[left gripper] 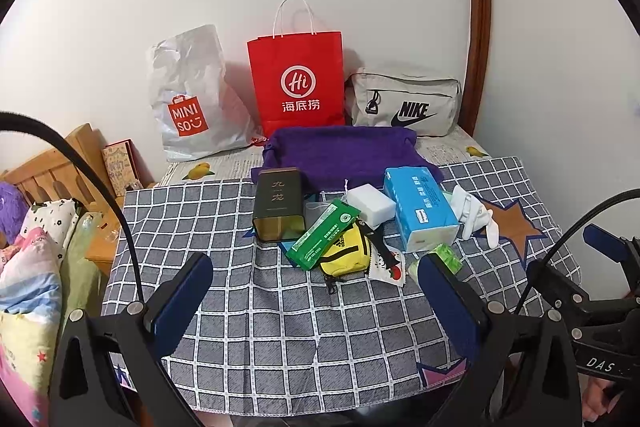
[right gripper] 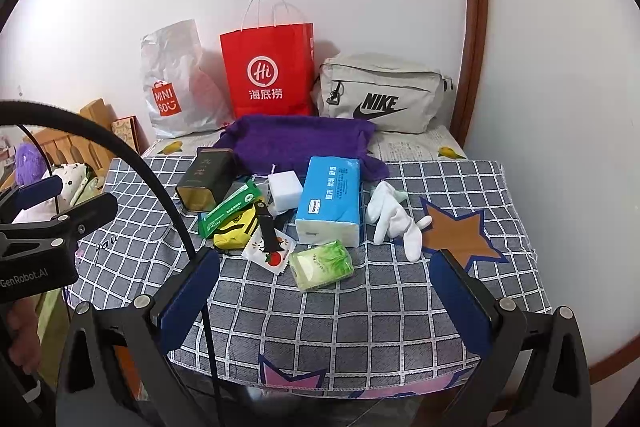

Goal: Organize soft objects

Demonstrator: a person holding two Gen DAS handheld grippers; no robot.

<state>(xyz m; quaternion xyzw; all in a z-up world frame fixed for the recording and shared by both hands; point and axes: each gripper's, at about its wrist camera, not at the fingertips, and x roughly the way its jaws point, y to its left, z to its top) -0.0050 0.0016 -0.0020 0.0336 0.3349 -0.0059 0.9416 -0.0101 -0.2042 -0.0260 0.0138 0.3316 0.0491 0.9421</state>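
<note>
Nothing is yet sorted: the white glove (right gripper: pixel 394 221), yellow pouch (right gripper: pixel 235 227) and purple towel (right gripper: pixel 304 143) are left heaped around the blue tissue pack (right gripper: pixel 330 201), while the left claw (left gripper: pixel 316 301) and right claw (right gripper: pixel 326 301) are held wide apart, empty.

Green wet-wipe pack (left gripper: pixel 450 257) half hidden behind finger

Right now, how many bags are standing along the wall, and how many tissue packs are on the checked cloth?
Bags along the wall: 3 (MINISO bag, red paper bag, Nike bag)
Tissue packs: 3 (blue pack, green flat pack, small green pack)
Total: 6
</note>
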